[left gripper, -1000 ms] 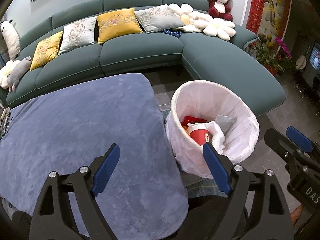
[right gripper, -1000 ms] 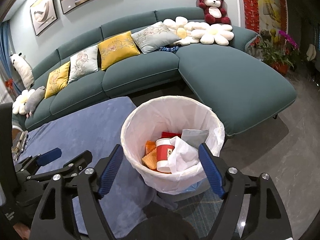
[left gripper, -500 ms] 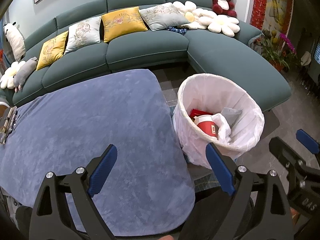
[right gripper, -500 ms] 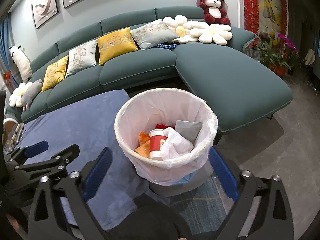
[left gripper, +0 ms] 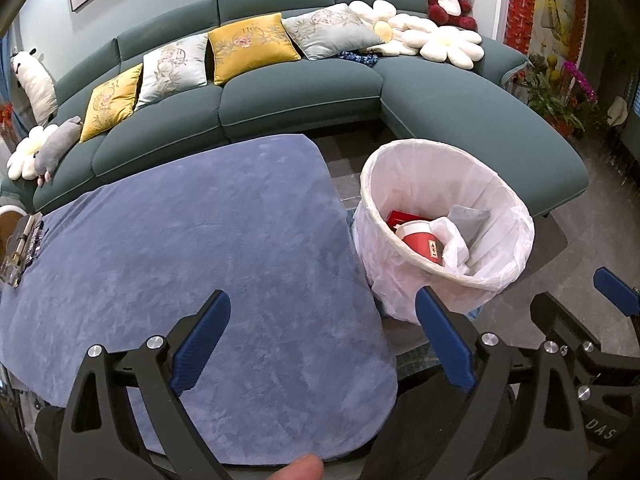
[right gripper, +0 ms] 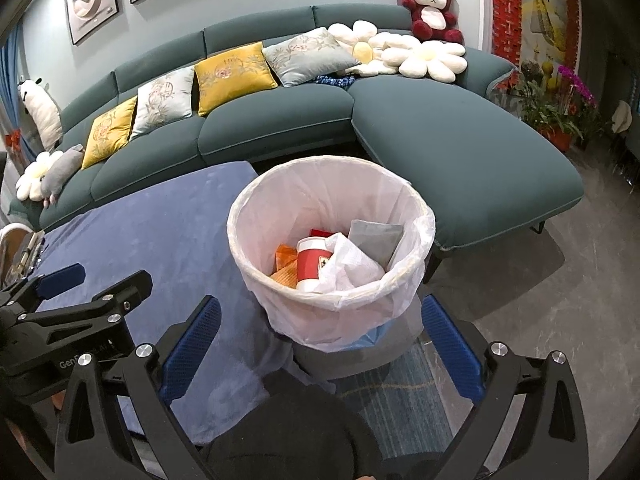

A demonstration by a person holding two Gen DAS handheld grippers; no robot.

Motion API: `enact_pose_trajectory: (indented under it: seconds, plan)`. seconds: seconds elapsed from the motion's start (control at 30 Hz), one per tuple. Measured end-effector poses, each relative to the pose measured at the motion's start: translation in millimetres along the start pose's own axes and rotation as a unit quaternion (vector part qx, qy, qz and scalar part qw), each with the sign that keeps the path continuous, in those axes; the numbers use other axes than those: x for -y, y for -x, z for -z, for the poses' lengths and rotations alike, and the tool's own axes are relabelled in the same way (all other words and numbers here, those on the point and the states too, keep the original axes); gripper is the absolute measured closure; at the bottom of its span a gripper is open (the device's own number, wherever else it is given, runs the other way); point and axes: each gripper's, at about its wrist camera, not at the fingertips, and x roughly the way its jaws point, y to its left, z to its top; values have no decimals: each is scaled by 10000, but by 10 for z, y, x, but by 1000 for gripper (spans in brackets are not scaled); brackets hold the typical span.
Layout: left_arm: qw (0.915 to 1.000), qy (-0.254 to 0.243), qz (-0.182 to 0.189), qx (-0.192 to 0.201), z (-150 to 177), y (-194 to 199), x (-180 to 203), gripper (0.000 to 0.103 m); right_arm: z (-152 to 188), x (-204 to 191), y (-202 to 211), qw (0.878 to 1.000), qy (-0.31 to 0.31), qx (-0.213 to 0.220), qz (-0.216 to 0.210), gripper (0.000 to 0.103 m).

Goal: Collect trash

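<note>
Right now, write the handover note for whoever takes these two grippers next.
Left gripper: open, nothing between its jaws, which have just been opening, above the blue cloth.
Right gripper: open, empty, in front of the lined bin.
Bin contents: red cup, crumpled white plastic bag, orange wrapper, grey pouch, red packet.
Done: that trash is in the bin.
Left: no loose trash shows on the cloth; only some items at its far left edge, too unclear to identify. Check them.
</note>
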Motion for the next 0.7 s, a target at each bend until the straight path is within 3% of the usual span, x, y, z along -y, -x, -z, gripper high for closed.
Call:
enact_pose_trajectory:
  seconds: [0.7]
  plan:
    - [9990, 328, -255, -132, 100, -85, -144, 13, 35, -157, -76, 9999, 120, -93, -35, 6]
